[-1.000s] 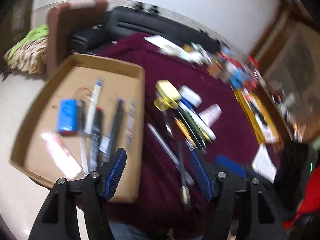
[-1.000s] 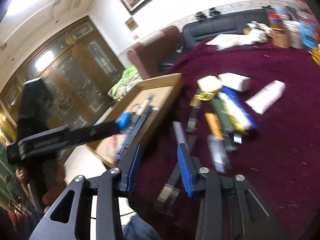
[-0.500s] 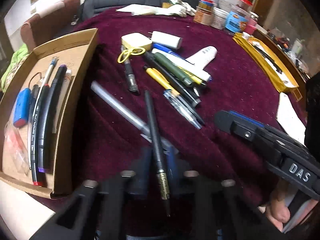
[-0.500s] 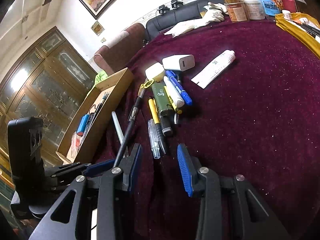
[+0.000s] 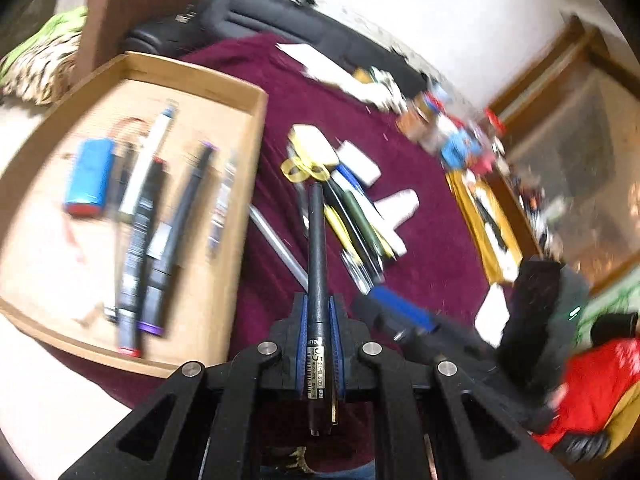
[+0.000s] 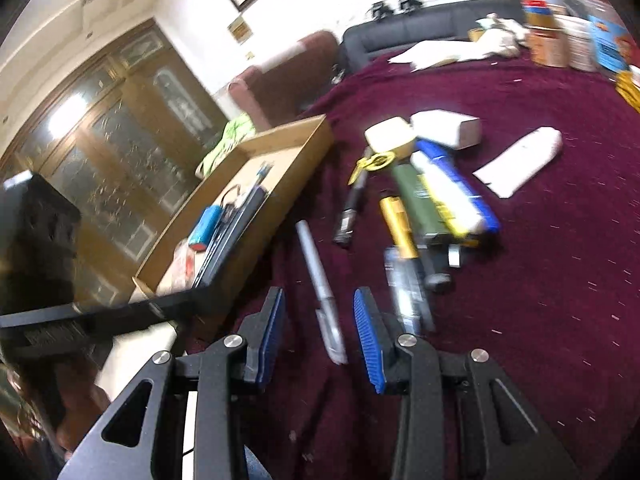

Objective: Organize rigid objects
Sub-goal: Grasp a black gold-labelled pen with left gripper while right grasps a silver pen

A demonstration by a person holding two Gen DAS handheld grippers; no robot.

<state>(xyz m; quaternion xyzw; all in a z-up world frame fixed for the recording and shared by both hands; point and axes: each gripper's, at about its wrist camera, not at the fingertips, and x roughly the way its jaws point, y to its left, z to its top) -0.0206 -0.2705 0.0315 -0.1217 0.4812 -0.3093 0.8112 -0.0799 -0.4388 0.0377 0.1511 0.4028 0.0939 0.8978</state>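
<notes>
One black pen (image 5: 318,248), clamped lengthwise in the left tongs (image 5: 319,316), barrel pointing forward, lifted clear of the desk (image 5: 432,240); judged bound for the tray (image 5: 256,128). Right tongs (image 6: 318,332): wide apart, empty, straddling a silver pen (image 6: 318,280) that lies on the cloth, judged the next pick. Tray: at the desk's left edge, already carrying a row of markers (image 5: 160,232) and a blue cell (image 5: 89,176); bare floor remains along its near right wall. Loose pile (image 6: 432,196): mid-desk, well apart from the tray.
</notes>
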